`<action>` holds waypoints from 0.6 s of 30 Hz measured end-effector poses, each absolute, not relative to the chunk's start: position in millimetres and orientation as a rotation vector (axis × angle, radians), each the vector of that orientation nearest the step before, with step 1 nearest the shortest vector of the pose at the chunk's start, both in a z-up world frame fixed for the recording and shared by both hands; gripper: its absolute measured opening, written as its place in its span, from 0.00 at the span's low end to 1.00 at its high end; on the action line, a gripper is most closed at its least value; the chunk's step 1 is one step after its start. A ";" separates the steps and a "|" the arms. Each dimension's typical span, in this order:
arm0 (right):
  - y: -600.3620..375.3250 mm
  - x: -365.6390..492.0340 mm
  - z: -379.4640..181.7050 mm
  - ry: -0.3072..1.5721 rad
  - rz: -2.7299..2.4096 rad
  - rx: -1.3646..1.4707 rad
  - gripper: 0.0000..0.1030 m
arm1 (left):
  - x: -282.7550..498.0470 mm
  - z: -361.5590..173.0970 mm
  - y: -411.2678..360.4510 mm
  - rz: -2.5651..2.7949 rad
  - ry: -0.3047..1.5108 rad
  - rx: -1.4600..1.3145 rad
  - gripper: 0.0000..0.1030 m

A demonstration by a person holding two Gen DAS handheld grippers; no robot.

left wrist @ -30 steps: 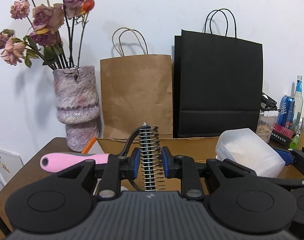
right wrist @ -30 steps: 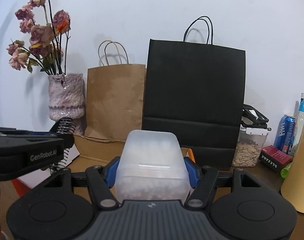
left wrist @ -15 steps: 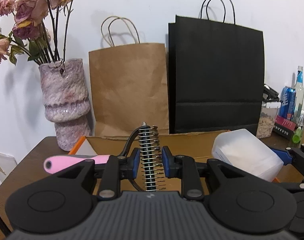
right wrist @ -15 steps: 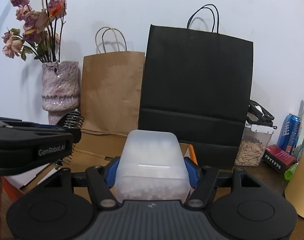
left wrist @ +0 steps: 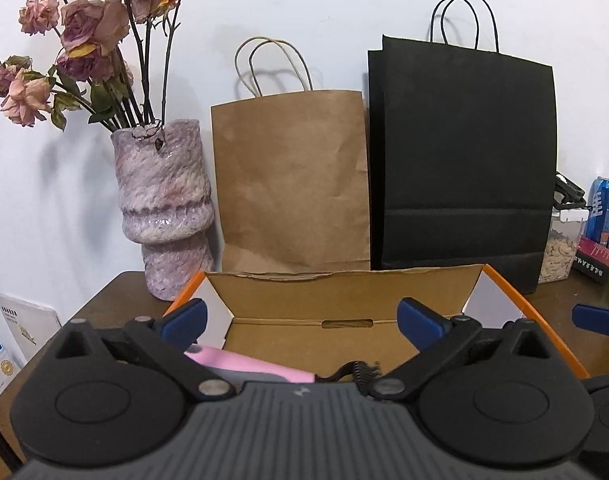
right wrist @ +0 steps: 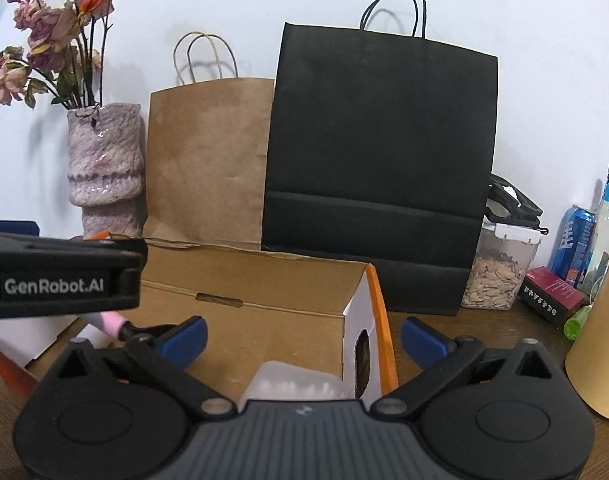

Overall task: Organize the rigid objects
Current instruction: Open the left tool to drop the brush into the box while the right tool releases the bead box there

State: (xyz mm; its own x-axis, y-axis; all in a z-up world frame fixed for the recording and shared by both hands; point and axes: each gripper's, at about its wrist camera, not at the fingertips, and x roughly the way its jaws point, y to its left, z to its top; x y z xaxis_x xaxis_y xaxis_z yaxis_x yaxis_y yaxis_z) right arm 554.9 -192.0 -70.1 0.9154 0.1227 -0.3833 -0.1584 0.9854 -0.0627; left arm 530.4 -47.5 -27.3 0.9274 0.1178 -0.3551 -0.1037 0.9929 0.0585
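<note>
An open cardboard box (left wrist: 344,292) with orange edges stands on the brown table; it also shows in the right wrist view (right wrist: 264,280). My left gripper (left wrist: 300,316) is open above the box. A pink-handled comb (left wrist: 256,366) with metal teeth lies in the box below it. My right gripper (right wrist: 302,338) is open over the box's right end. A translucent white plastic container (right wrist: 292,386) lies in the box just below it, against the right wall. The left gripper's body (right wrist: 56,280) crosses the left of the right wrist view.
A purple vase of dried roses (left wrist: 164,208), a brown paper bag (left wrist: 292,176) and a black paper bag (left wrist: 460,160) stand behind the box. A seed jar (right wrist: 500,272), a blue can (right wrist: 576,240), a bottle (right wrist: 608,216) and a tan cylinder (right wrist: 600,340) crowd the right.
Both grippers opened. The left let go of the comb and the right let go of the white container; both now lie in the box.
</note>
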 end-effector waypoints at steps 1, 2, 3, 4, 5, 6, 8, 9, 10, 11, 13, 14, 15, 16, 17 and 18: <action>-191.9 554.9 -69.9 0.388 0.145 -0.095 1.00 | 530.4 -27.6 -47.4 0.113 0.368 0.039 1.00; -191.7 554.9 -69.5 0.387 0.145 -0.095 1.00 | 530.4 -27.7 -47.5 0.115 0.370 0.040 1.00; -191.6 554.5 -69.3 0.386 0.146 -0.095 1.00 | 530.2 -27.6 -47.5 0.119 0.370 0.040 1.00; -191.5 554.4 -69.2 0.386 0.146 -0.095 1.00 | 530.0 -27.5 -47.1 0.119 0.370 0.039 1.00; -191.6 554.4 -69.2 0.386 0.146 -0.095 1.00 | 529.7 -27.5 -46.6 0.117 0.371 0.037 1.00; -191.6 554.3 -69.1 0.387 0.146 -0.094 1.00 | 529.4 -27.3 -46.3 0.115 0.372 0.035 1.00; -191.7 554.0 -69.2 0.389 0.147 -0.093 1.00 | 529.1 -27.5 -46.6 0.115 0.372 0.037 1.00; -191.6 553.7 -69.1 0.390 0.146 -0.093 1.00 | 528.9 -27.4 -46.7 0.115 0.372 0.037 1.00; -191.7 553.3 -69.0 0.391 0.147 -0.093 1.00 | 528.6 -27.3 -46.6 0.114 0.374 0.036 1.00; -191.9 552.9 -68.7 0.392 0.148 -0.092 1.00 | 528.1 -27.3 -46.8 0.113 0.374 0.036 1.00; -192.5 552.0 -68.1 0.391 0.150 -0.091 1.00 | 526.9 -27.1 -47.2 0.114 0.375 0.035 1.00; -192.7 551.2 -67.8 0.390 0.149 -0.091 1.00 | 526.3 -26.9 -47.1 0.114 0.377 0.034 1.00; -192.8 550.4 -67.5 0.389 0.149 -0.090 1.00 | 525.6 -26.6 -46.8 0.114 0.378 0.031 1.00; -193.2 549.3 -67.1 0.389 0.149 -0.089 1.00 | 524.6 -26.1 -46.5 0.114 0.378 0.029 1.00; -193.7 548.2 -67.1 0.388 0.148 -0.088 1.00 | 523.7 -25.7 -46.0 0.114 0.378 0.027 1.00; -194.3 547.0 -66.7 0.387 0.147 -0.086 1.00 | 522.7 -25.1 -45.8 0.115 0.377 0.027 1.00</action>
State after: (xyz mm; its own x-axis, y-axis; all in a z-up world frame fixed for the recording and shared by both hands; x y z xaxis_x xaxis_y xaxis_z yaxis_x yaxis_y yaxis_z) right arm 547.0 -194.3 -66.7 0.9154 0.1266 -0.3821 -0.1594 0.9857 -0.0553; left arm 522.7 -45.8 -25.1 0.9233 0.1169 -0.3660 -0.1070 0.9931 0.0475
